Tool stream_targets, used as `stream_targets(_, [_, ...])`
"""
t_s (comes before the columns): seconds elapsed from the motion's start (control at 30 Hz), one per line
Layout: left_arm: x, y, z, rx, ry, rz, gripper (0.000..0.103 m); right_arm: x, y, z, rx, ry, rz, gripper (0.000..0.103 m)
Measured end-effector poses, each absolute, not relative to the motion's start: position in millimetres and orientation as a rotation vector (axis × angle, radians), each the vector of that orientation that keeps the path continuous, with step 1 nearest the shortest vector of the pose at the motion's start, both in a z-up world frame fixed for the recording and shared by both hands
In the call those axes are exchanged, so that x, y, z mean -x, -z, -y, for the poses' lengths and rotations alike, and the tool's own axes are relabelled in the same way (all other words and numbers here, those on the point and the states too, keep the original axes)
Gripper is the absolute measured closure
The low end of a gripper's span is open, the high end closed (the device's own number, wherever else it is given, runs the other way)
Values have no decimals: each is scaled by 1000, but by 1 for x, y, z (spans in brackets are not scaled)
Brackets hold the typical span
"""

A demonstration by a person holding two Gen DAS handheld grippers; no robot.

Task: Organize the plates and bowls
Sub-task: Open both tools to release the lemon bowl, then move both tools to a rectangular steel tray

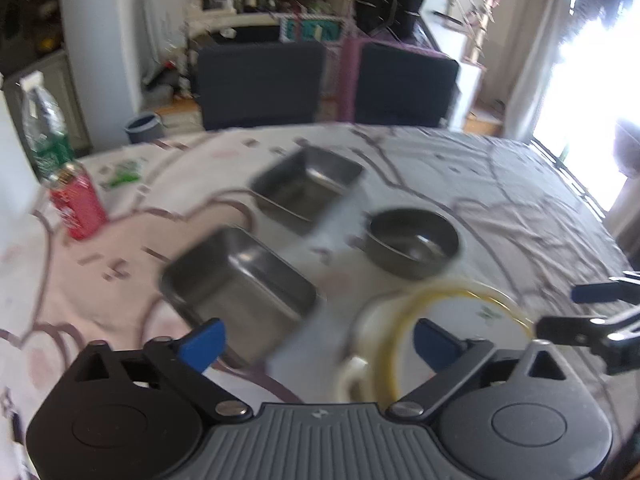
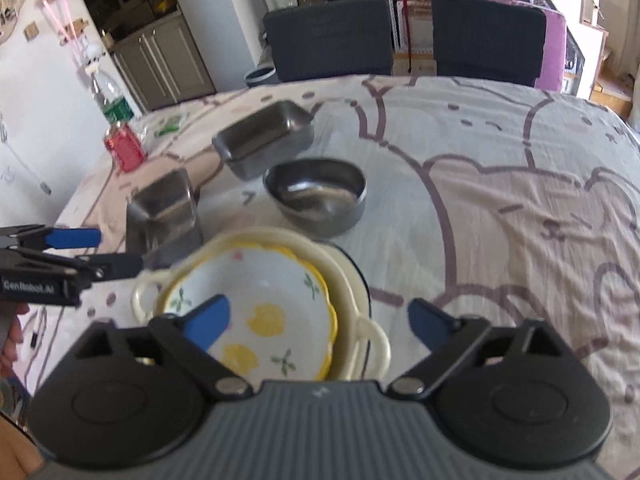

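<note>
Your right gripper [image 2: 319, 319] hovers with its fingers spread wide and holding nothing, the lemon-print bowl [image 2: 256, 312] nested in the cream handled dish [image 2: 360, 300] just ahead between them. Your left gripper [image 1: 319, 338] is likewise wide apart and empty, level above the tablecloth [image 1: 500, 184], with the near steel rectangular tray [image 1: 240, 288] beyond its left finger. That view is motion-blurred, and the gripper body cuts off the cream dish's near edge.

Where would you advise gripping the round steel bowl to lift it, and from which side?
Pinch the thin upright rim of the round steel bowl from above, one finger inside, one outside. It sits upright, apart from its neighbours, and its near side faces the right gripper, probably the easiest approach.
</note>
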State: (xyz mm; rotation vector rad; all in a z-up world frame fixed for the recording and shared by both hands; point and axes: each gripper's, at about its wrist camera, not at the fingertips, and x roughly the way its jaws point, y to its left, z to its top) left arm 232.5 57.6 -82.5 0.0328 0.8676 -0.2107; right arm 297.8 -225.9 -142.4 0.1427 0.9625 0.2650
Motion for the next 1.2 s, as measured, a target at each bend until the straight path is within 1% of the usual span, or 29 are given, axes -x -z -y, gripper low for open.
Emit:
stream_targets(0.2, [-263, 91, -83, -88, 120, -876, 0, -316, 140, 206, -161, -278, -904, 0])
stream_targets(0.47, [-311, 114, -116, -108, -11, -921, 0, -354, 142, 158, -168, -348, -886, 0])
stream_targets(0.73, [-346, 142, -140, -97, -97, -975, 0, -389, 168, 110, -77, -382, -939, 0])
stream_targets(0.93, [-353, 150, -158, -94, -157, -974, 0, -405, 183, 80, -42, -424, -970, 0])
stream_targets(1.2, [-345, 155, -176, -119, -175, -1007, 0, -401, 196, 45, 80, -493, -981, 0])
